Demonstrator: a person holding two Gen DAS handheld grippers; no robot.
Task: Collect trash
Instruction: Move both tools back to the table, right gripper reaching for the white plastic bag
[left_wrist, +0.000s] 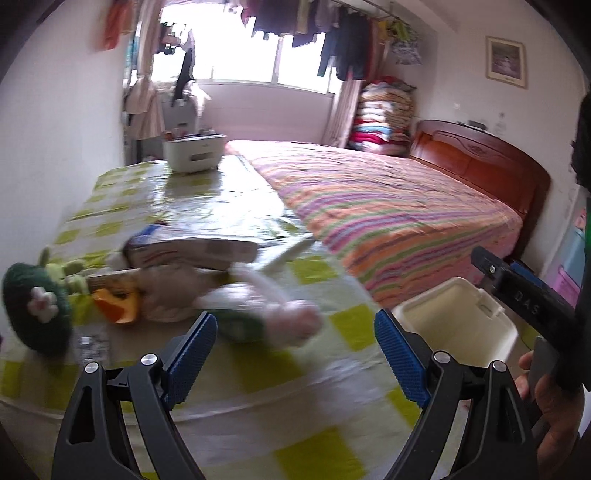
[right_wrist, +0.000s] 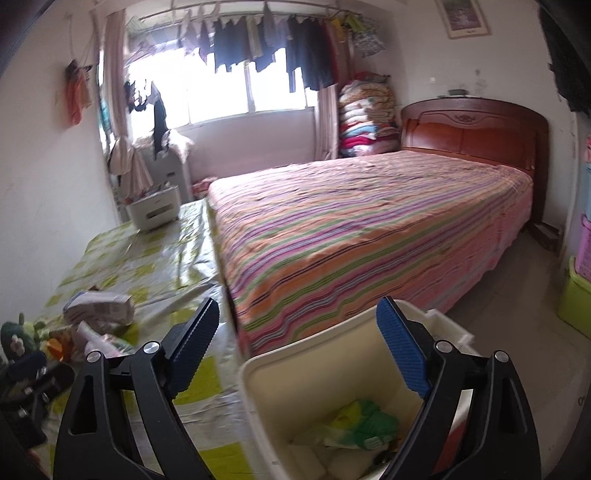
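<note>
Partly done, judging by the bin (right_wrist: 258, 373): already holding a green-and-yellow wrapper (right_wrist: 364, 421) and some pale scraps at the bottom, visible from the right wrist view. Standing off the near corner of the worktop (left_wrist: 258, 398), beside the striped bed (left_wrist: 388, 206).

Left to collect, apparently: a loose heap along the worktop's left side. Among it a crumpled white bag with green print (left_wrist: 255, 314), blurred in the left wrist view; a flattened grey-and-white packet (left_wrist: 192, 251) behind it; an orange scrap (left_wrist: 118, 302) to the left. Hard to say which pieces count as trash. Probably not trash: a dark green plush toy (left_wrist: 35, 306) with a white flower, lying at the heap's left end, and a white organiser box (left_wrist: 194, 151) at the far end of the worktop.

Left tool (left_wrist: 295, 350): released, fingers wide apart, nothing between them, aimed at the crumpled bag from just short of it. Right tool (right_wrist: 297, 350): also released and empty, poised above the bin's mouth.

Likely next: closing the left tool on the white bag. Several more trips probably needed.
</note>
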